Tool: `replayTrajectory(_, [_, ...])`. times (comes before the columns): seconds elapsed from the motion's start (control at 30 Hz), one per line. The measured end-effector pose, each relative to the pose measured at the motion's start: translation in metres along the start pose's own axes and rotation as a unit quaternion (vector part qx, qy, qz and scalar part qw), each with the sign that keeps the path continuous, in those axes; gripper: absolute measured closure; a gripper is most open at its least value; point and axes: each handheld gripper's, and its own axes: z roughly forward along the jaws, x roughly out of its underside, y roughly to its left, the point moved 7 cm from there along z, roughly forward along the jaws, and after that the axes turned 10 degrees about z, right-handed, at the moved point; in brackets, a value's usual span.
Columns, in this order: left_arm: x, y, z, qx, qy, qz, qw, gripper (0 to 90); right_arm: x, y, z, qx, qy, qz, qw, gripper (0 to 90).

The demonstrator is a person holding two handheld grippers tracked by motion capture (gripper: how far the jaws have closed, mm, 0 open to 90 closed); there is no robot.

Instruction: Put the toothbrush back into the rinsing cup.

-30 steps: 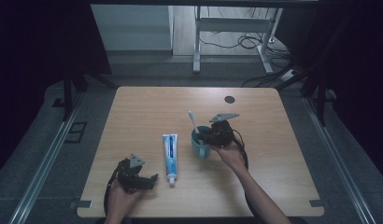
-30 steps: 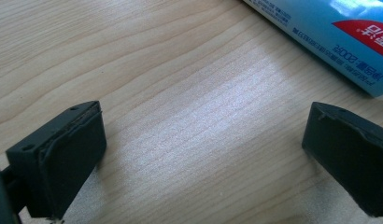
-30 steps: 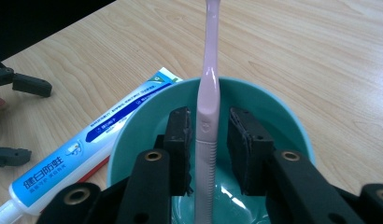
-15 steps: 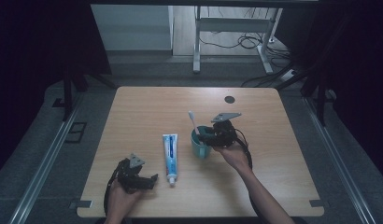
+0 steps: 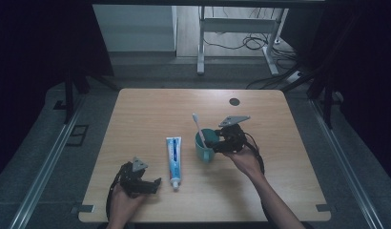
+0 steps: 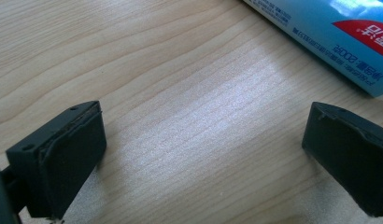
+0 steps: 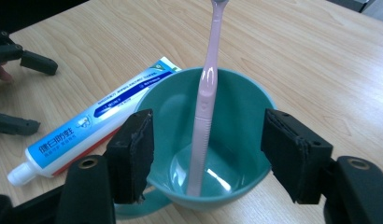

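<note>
**Toothbrush stands in the cup as the right jaws let go**

The toothbrush, pale pink, is standing in the teal cup, foot on the cup's floor, handle leaning up against the far rim, head poking well above it. In the high view the toothbrush tilts up and to the left out of the cup, which sits just right of the table's middle.

The right gripper has its jaws on either side of the brush handle, over the near part of the cup's mouth, and they've just been opening: there's clear daylight between each pad and the handle, so the brush is between them but not gripped. From above, that right gripper is right up against the cup's right side, the person's hand behind it.

Just left of the cup lies the toothpaste tube, flat on the wooden table, cap pointing toward the person, blue and white with a red stripe.

Down at the near left, the left gripper rests by the table's front edge. Its own view shows the jaws spread wide over bare wood, nothing between them, with the tube's flat end just beyond the right-hand jaw.
</note>
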Motion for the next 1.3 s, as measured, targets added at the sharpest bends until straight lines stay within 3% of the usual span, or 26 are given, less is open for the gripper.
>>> replayTrajectory(0.47, [0.0, 0.0, 0.0, 0.0, 0.0, -0.001, 1.0, 0.0, 0.002, 0.002, -0.018, -0.006, -0.009, -0.005, 0.9999, 26.7])
replayTrajectory(1.3, [0.0, 0.0, 0.0, 0.0, -0.001, -0.002, 1.0, 0.0, 0.038, -0.013, -0.038, 0.021, 0.009, -0.009, 0.9997, 8.0])
